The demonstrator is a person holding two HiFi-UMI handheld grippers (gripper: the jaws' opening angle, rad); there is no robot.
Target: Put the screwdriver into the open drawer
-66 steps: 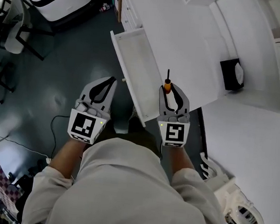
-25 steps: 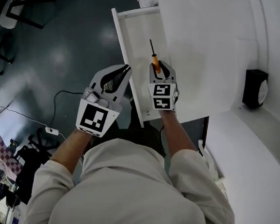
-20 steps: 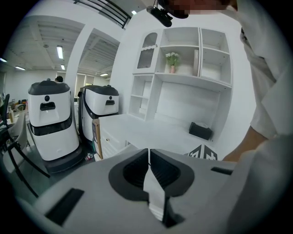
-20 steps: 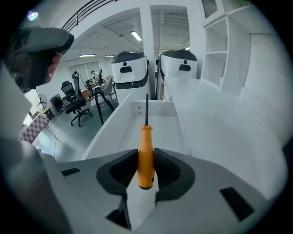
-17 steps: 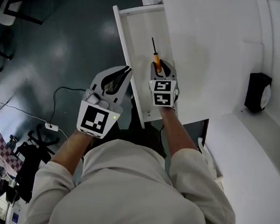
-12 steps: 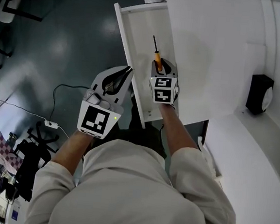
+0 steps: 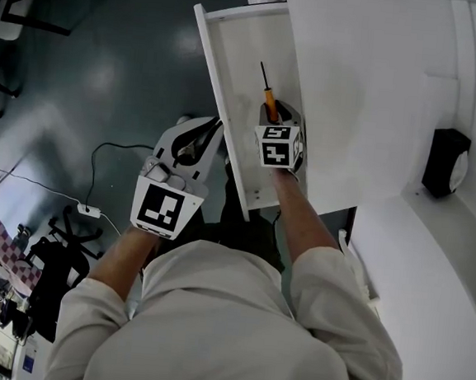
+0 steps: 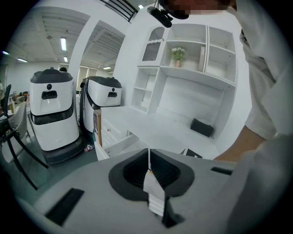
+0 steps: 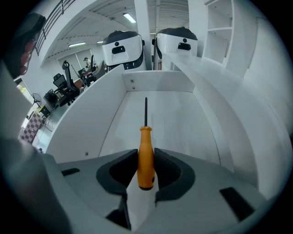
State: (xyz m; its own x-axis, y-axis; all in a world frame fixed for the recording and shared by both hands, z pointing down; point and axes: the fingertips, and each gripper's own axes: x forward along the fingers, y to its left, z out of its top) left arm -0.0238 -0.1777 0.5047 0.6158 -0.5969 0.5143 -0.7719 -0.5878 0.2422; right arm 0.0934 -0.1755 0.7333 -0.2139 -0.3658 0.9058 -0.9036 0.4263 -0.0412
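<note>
My right gripper (image 7: 272, 117) (image 9: 146, 155) is shut on the orange handle of the screwdriver (image 7: 267, 98) (image 9: 146, 155). Its thin black shaft points away from me, along the inside of the open white drawer (image 7: 233, 52) (image 9: 169, 114). Gripper and screwdriver hang over the drawer's near half, low inside its walls. My left gripper (image 7: 200, 134) (image 8: 149, 165) is shut on nothing and held just left of the drawer, over the dark floor.
The drawer juts out of a white cabinet with a white counter top (image 7: 372, 81). A black box (image 7: 444, 162) stands at the counter's right. A cable (image 7: 109, 153) lies on the floor at left. Two white machines (image 8: 52, 109) stand beyond.
My right gripper has carried the screwdriver from the drawer's near corner forward and lower into the drawer. The left gripper has stayed beside the drawer.
</note>
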